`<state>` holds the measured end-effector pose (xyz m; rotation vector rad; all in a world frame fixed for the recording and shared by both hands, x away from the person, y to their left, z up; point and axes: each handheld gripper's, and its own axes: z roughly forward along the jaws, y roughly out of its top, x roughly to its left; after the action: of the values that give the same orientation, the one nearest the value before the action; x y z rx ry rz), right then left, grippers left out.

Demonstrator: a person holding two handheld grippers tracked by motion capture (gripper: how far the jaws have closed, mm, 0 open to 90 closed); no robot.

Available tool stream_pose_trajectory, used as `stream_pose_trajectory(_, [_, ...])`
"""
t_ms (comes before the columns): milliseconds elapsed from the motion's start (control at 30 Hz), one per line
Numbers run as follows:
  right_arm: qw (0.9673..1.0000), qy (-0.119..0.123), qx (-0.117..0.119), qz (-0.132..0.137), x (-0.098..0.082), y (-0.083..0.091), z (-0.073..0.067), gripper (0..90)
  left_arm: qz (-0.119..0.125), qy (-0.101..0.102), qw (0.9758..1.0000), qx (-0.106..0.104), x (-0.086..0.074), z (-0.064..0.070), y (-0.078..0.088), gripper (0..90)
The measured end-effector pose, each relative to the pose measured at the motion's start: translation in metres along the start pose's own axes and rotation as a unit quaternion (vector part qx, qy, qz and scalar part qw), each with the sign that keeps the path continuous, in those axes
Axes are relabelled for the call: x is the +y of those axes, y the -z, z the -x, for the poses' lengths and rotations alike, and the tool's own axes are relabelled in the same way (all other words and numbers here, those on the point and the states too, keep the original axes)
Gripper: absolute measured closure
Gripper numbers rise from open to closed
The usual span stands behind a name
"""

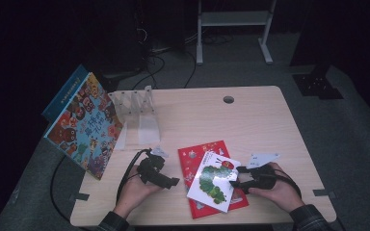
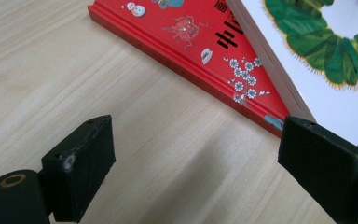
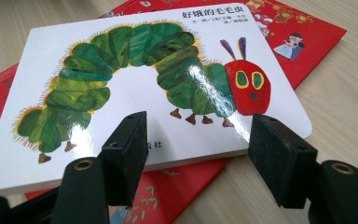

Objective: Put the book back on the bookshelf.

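So right now it looks like the books are getting sorted into the rack at the back. The white caterpillar book (image 3: 158, 88) lies flat on top of the red book (image 2: 191, 51), both on the worktop (image 1: 250, 120). The right gripper (image 3: 196, 154) has its fingers (image 3: 279, 158) spread, one over the near edge of the white book and one just off its corner, not pinching anything. The left gripper (image 2: 196, 163) is open too, nothing between its fingers (image 2: 81, 163) but bare wood, and the red book's corner sits just ahead of the far finger.

My guess: this is the approach before picking up the top book. The next move needs the right fingers to get around that near edge, one above and one under, then close. The book lies flat, so getting under it is the tricky bit. The clear rack (image 1: 137, 108) and the leaning picture book (image 1: 86, 125) are well beyond the left gripper.
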<state>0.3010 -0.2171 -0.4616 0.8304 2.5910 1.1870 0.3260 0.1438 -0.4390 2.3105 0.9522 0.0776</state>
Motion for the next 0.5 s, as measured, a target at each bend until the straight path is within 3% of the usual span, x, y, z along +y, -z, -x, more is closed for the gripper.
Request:
stream_pose_trajectory(200, [0.9999, 0.011, 0.0, -0.002, 0.004, -0.004, -0.006, 37.3, 0.002, -0.001, 1.0, -0.003, 0.001, 0.003, 0.0, 9.7])
stream_pose_trajectory(367, [0.9998, 0.013, 0.013, -0.005, -0.002, 0.003, -0.008, 37.5, 0.0, 0.0, 1.0, -0.004, 0.0, 0.002, -0.001, 9.8])
stream_pose_trajectory(500, [0.9993, 0.029, 0.013, -0.02, -0.006, 0.003, -0.012, 38.5, 0.0, 0.001, 1.0, -0.004, 0.0, 0.001, 0.0, 9.8])
